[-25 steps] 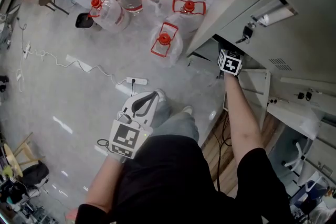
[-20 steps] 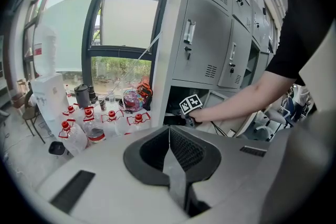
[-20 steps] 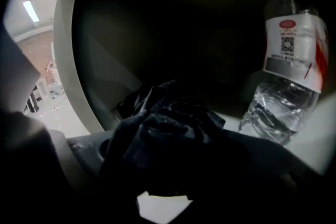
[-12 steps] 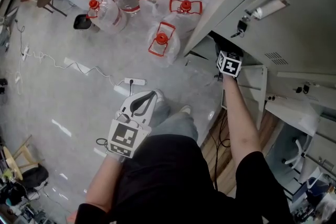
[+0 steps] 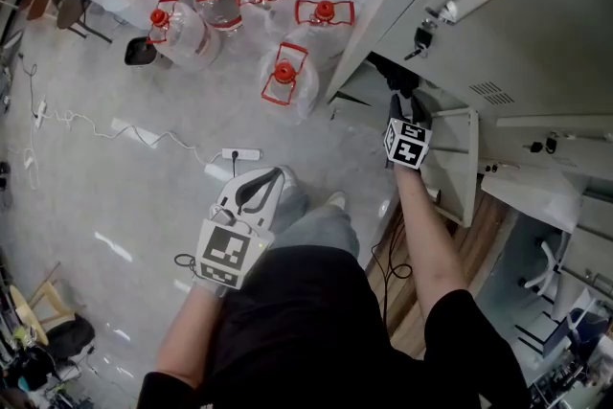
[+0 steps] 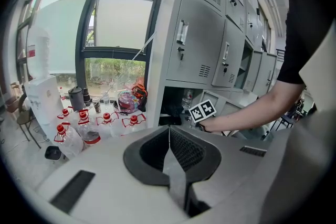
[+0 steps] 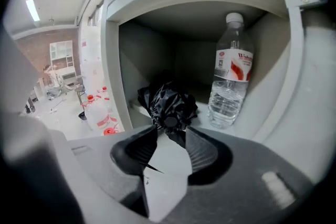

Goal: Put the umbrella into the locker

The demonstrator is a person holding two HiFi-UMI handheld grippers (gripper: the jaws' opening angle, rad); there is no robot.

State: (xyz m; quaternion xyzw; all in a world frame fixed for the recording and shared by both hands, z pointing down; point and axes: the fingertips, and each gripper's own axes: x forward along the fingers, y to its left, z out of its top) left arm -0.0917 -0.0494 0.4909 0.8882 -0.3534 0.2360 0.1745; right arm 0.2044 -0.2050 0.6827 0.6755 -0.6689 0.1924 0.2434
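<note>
The black folded umbrella (image 7: 168,105) lies inside the open locker compartment (image 7: 113,60), its end toward me. My right gripper (image 7: 169,131) sits just in front of that opening, seen in the head view at the compartment's mouth (image 5: 399,108). Its jaws have just been closing and stand apart; the umbrella's end is just beyond their tips, with only a fold of fabric hanging near them and no pad pressing on it. My left gripper (image 5: 266,185) hangs low over the floor, away from the locker, its jaws (image 6: 169,131) together and empty.
A clear water bottle (image 7: 229,73) stands in the same compartment, right of the umbrella. The compartment's door (image 5: 458,158) hangs open to the right of my arm. Several red-capped water jugs (image 5: 283,77) and a power strip (image 5: 239,153) lie on the floor.
My right gripper has drawn back out of the locker opening toward the person, moving down in the head view. The left gripper has stayed where it was.
</note>
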